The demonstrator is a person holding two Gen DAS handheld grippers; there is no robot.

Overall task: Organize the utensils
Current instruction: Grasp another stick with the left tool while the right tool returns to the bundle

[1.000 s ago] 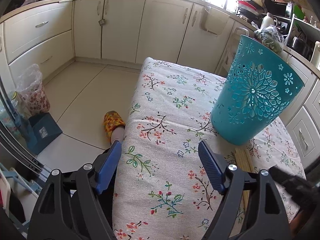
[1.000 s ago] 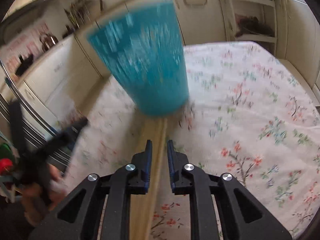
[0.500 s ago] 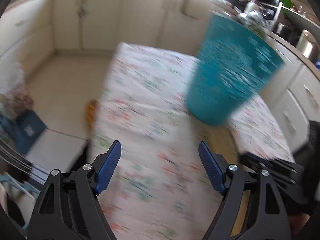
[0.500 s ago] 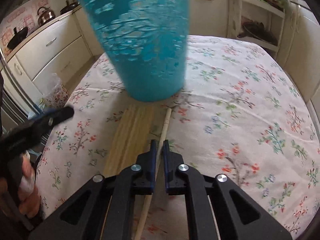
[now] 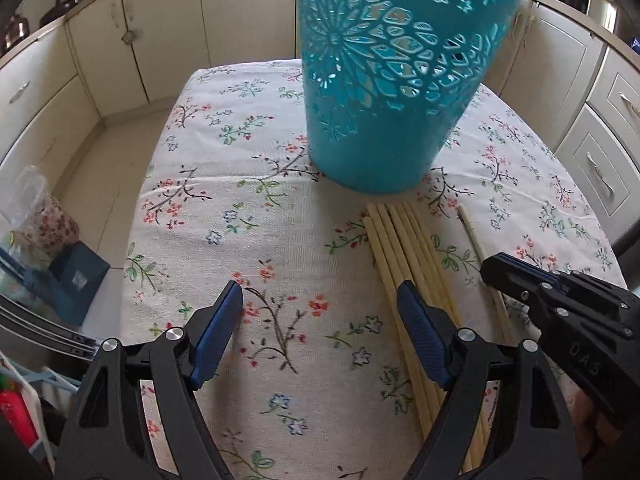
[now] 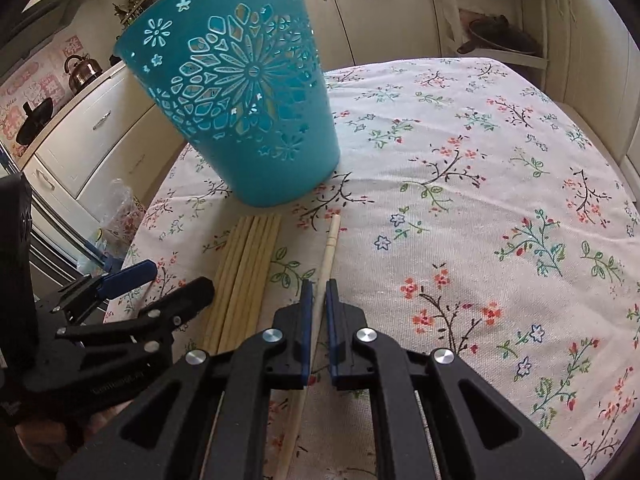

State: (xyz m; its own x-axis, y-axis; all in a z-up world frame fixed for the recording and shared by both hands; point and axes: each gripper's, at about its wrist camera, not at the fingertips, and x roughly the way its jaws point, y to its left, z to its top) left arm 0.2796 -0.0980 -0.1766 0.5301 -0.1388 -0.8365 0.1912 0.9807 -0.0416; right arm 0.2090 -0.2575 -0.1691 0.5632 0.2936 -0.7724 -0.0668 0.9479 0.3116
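Right wrist view: my left gripper, fingers spread wide and empty, sits at the near left; a bundle of pale wooden chopsticks lies flat beside it. My right gripper pinches a single chopstick, split off right of the bundle. The perforated teal plastic basket stands beyond on the floral cloth; I judge nothing sorted yet.

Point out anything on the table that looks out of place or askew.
One chopstick lies apart from the neat bundle in front of the teal basket, angled slightly away from it. The right gripper is shut on it. Nothing looks spilled or damaged.
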